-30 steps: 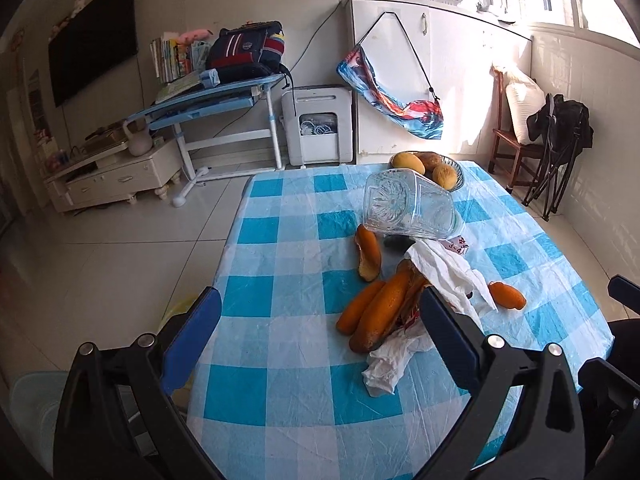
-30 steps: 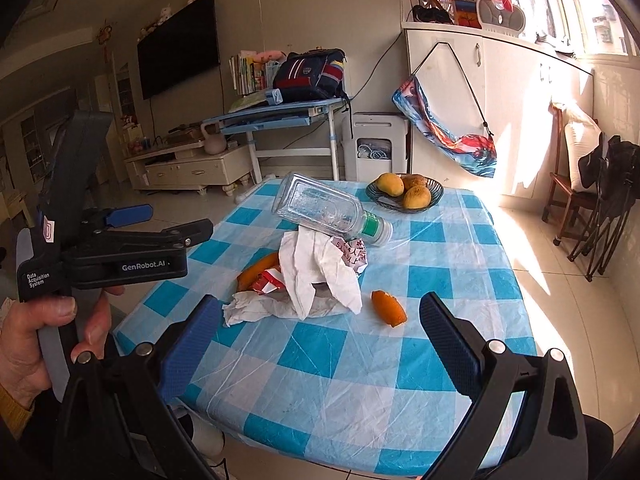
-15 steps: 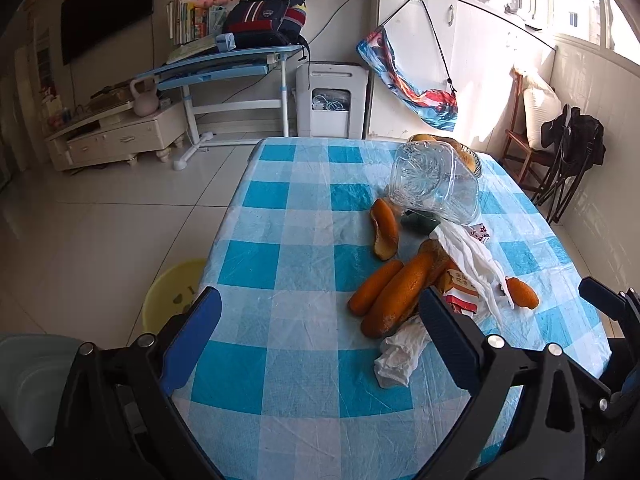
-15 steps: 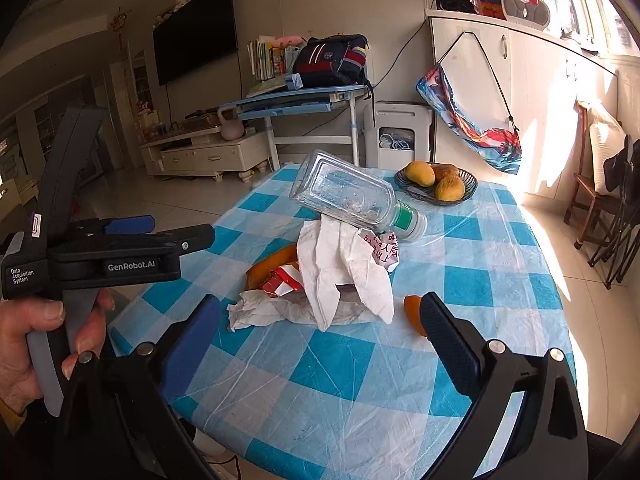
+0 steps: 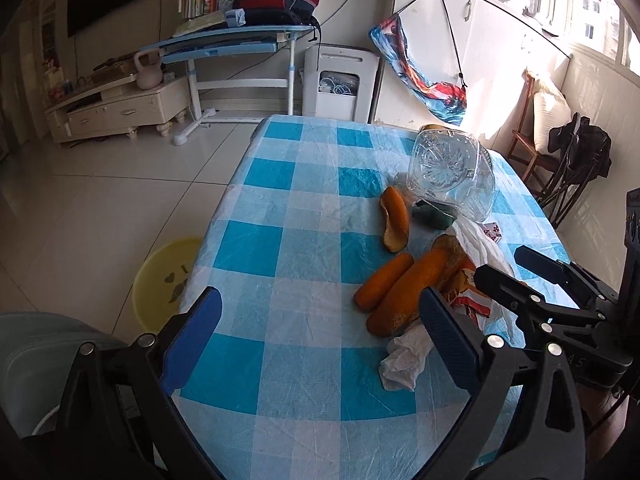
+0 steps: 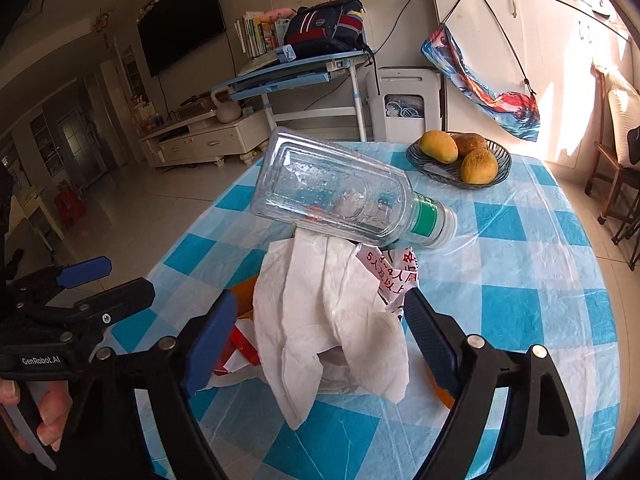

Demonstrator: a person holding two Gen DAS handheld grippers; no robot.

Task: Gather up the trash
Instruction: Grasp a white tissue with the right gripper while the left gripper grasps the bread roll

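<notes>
Straddling the crumpled white tissue (image 6: 332, 320), the right gripper (image 6: 320, 340) is angled downward, its fingers (image 6: 210, 340) having just been closing but not yet pressing. The tissue's folds run away toward the bottle (image 6: 340, 192). The left gripper (image 5: 320, 340) is held spread, empty, beside the pile on the tabletop (image 5: 288, 208).

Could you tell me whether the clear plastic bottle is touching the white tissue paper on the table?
Touching. The right wrist view shows the clear plastic bottle lying tilted with its underside resting directly on the top of the white tissue paper; no gap shows between them.
</notes>
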